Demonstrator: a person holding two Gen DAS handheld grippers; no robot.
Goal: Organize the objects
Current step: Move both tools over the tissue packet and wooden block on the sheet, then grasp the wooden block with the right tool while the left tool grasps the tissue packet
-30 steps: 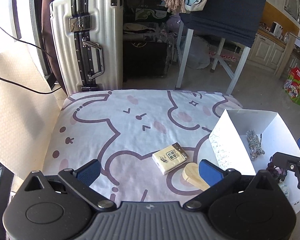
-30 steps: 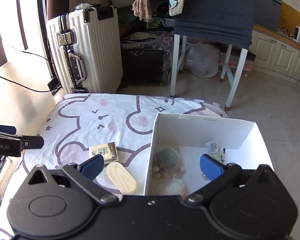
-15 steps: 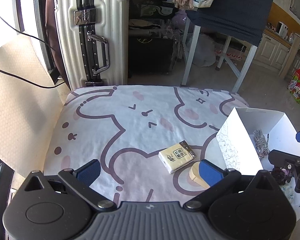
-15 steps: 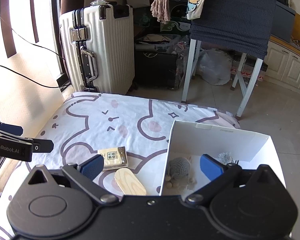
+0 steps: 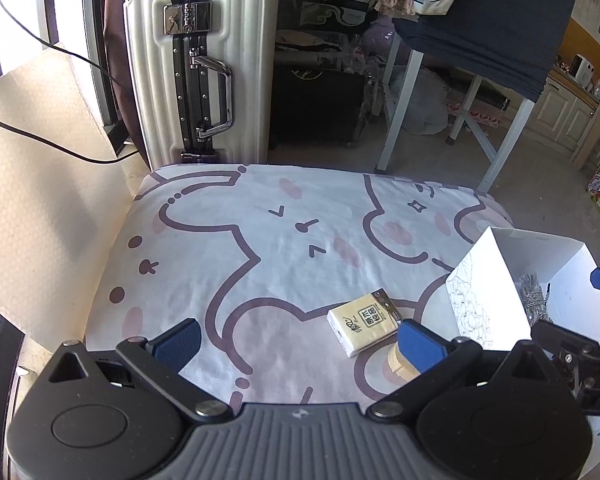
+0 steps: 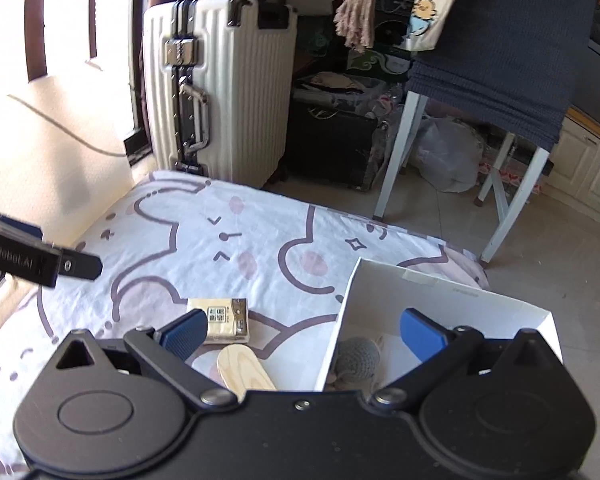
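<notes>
Both cameras now sit higher and farther back than a second ago: the suitcase (image 6: 216, 88) fills more of each view, and the white box (image 6: 440, 284) has slid toward the lower right. The right hand-held gripper (image 6: 300, 334), which hung over the box's inside a second ago, has pulled back and to the left, so its fingers now straddle the box's left wall. It is wide open and empty. The left hand-held gripper (image 5: 296, 340) is also spread wide with nothing between its fingers.

Still outside the box, on the cartoon-print sheet (image 5: 260, 248), lie the tissue pack (image 5: 364, 322) and, touching its near edge, the wooden oval piece (image 6: 244, 372). A grey crocheted item (image 6: 356, 360) already rests inside the box. The retreat suggests a drop is finished, with these two items next.
</notes>
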